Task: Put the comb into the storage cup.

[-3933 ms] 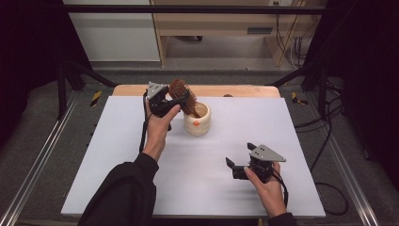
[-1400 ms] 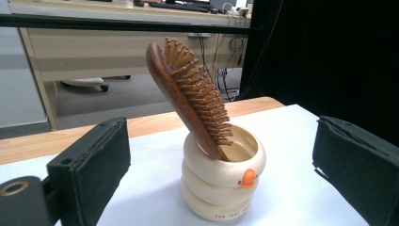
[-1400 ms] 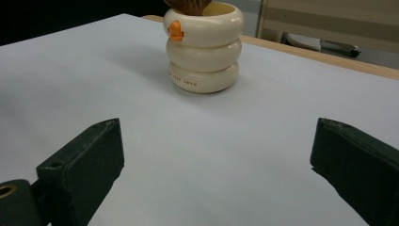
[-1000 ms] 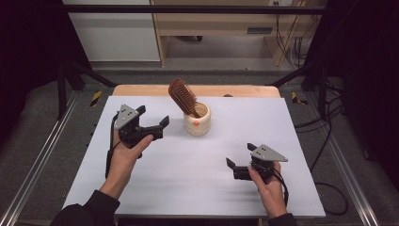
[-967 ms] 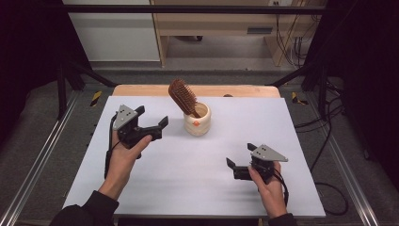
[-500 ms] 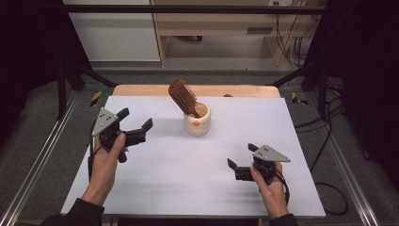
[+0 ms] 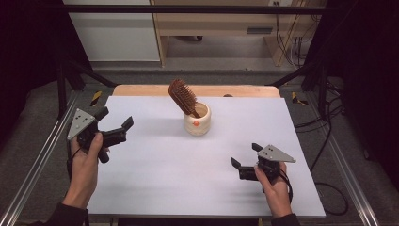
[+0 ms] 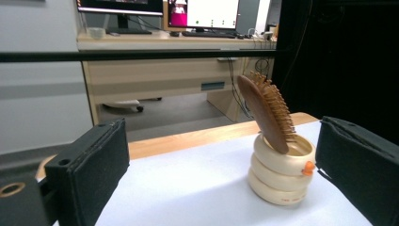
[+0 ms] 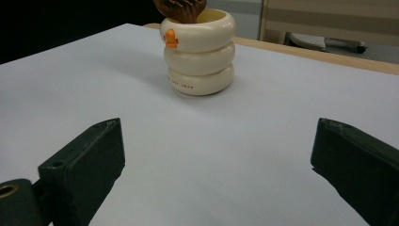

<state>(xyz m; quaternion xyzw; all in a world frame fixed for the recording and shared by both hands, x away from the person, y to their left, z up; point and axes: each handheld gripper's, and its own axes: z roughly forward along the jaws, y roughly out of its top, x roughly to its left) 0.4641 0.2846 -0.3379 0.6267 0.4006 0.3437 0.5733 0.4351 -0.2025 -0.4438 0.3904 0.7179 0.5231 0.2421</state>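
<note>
At the left edge of the white surface (image 7: pixel 155 174) the left gripper (image 7: pixel 114 128) hangs wide open and empty, the wooden hairbrush (image 7: pixel 182 96) leans in the cream cup (image 7: pixel 196 120) at far centre, and the right gripper (image 7: pixel 244 160) rests near right, jaws apart, holding nothing.

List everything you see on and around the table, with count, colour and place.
hairbrush: one, brown wood, leaning head-up in the cup
cup: one, cream with ringed sides and a small orange knob, far middle of the table
table: one, white top with a wooden far edge
desk: one, light wood, beyond the table
monitors: two, on the desk
left gripper: one, black, jaws open, held over the table's left side
right gripper: one, black, jaws open, near right of the table
</note>
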